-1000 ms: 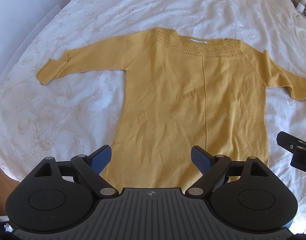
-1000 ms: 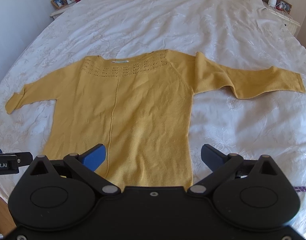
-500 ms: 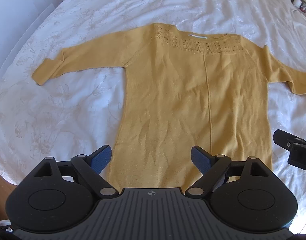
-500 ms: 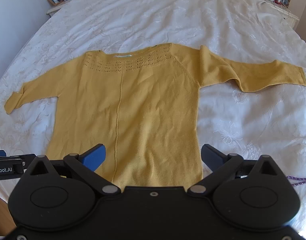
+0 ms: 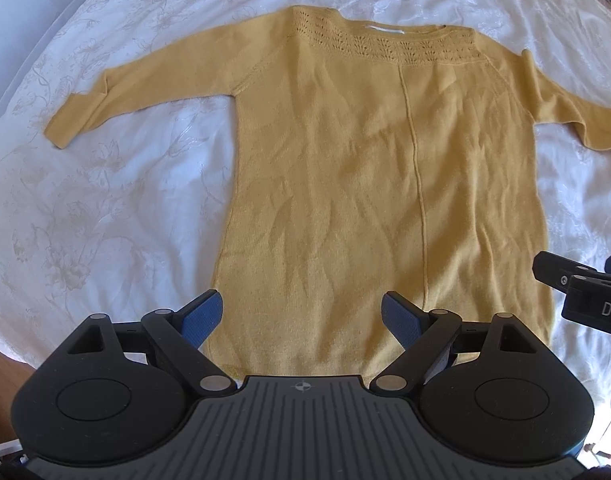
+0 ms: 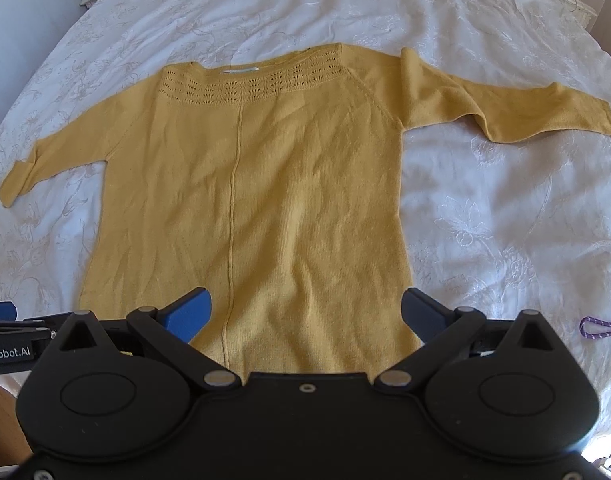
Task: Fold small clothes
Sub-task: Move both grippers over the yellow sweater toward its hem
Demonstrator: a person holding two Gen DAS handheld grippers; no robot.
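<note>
Fingers (image 6: 187, 312) apart, "Robot.AI" lettering beside sweater (image 6: 265, 200)

Sweater (image 5: 385, 184) is mustard yellow all over, w/ an openwork eyelet band along the neckline at 12 o'clock and a white tag strip inside. Bedspread (image 5: 105, 208) is white w/ pale beige floral embroidery; purple cord (image 6: 601, 326) at 3 o'clock in right view. Left gripper (image 5: 301, 314) & right gripper (image 6: 305, 312): black bodies, blue pads.
</note>
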